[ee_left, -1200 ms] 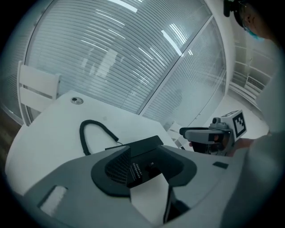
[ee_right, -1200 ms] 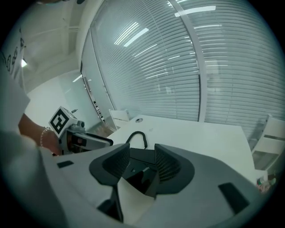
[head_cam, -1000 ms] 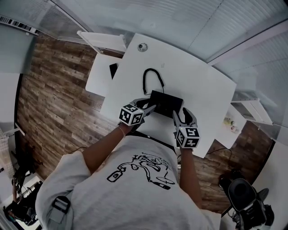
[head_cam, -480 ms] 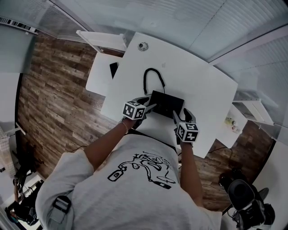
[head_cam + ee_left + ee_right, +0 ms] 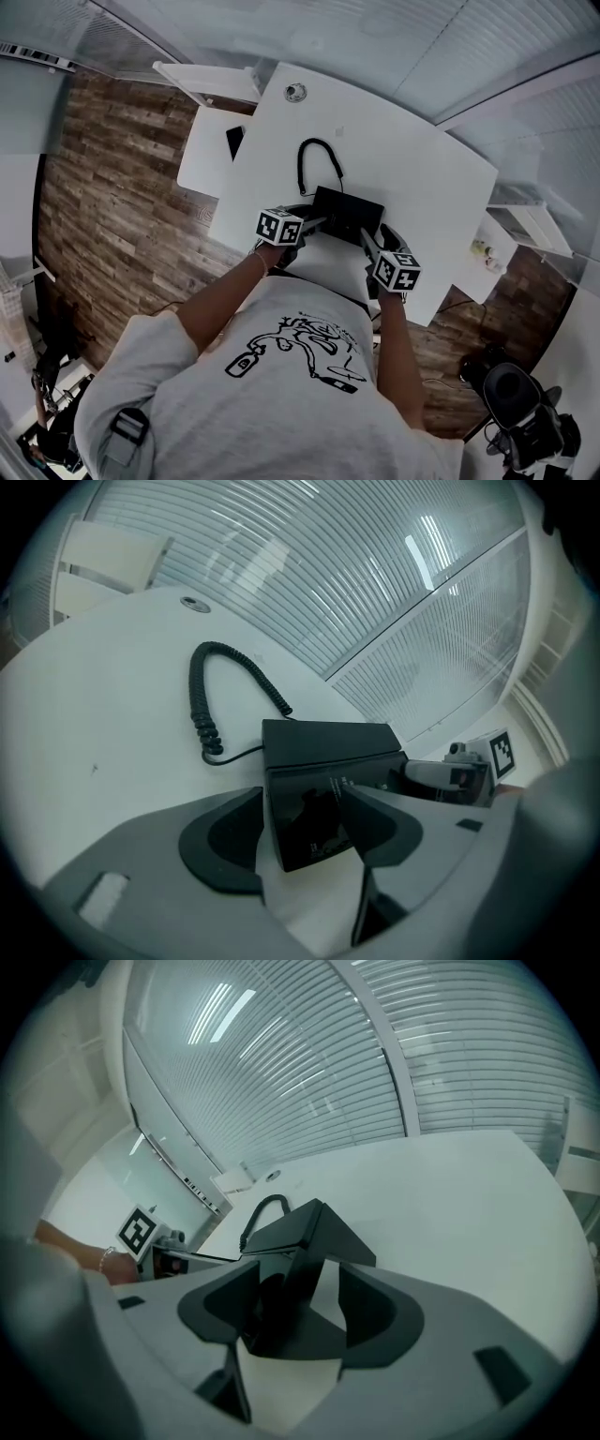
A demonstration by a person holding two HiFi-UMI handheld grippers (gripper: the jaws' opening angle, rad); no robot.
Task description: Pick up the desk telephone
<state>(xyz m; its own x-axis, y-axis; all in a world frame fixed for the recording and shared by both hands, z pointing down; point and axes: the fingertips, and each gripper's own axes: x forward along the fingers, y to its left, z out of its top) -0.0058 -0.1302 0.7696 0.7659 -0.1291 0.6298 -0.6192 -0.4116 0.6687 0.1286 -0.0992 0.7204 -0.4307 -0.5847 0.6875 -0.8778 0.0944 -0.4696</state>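
Note:
The black desk telephone point(image 5: 347, 214) rests on the white table point(image 5: 412, 169), and its coiled cord point(image 5: 314, 155) loops away behind it. My left gripper point(image 5: 311, 221) is at the phone's left end. In the left gripper view the phone point(image 5: 323, 761) sits between the wide jaws point(image 5: 300, 832), with a pale gap beside the left pad. My right gripper point(image 5: 375, 236) is at the right end. Its jaws point(image 5: 295, 1312) are opening around the phone's corner point(image 5: 300, 1232), and bare table shows by the right pad.
A round cable grommet point(image 5: 295, 92) sits near the table's far edge. To the left, a lower white side table point(image 5: 202, 155) carries a dark flat item point(image 5: 235, 142). A shelf with small items point(image 5: 483, 253) stands at the right and a chair base point(image 5: 511, 394) at bottom right.
Both grippers have sunk a little toward the table at the phone's two ends and rolled slightly. The phone and its cord lie in the same place.

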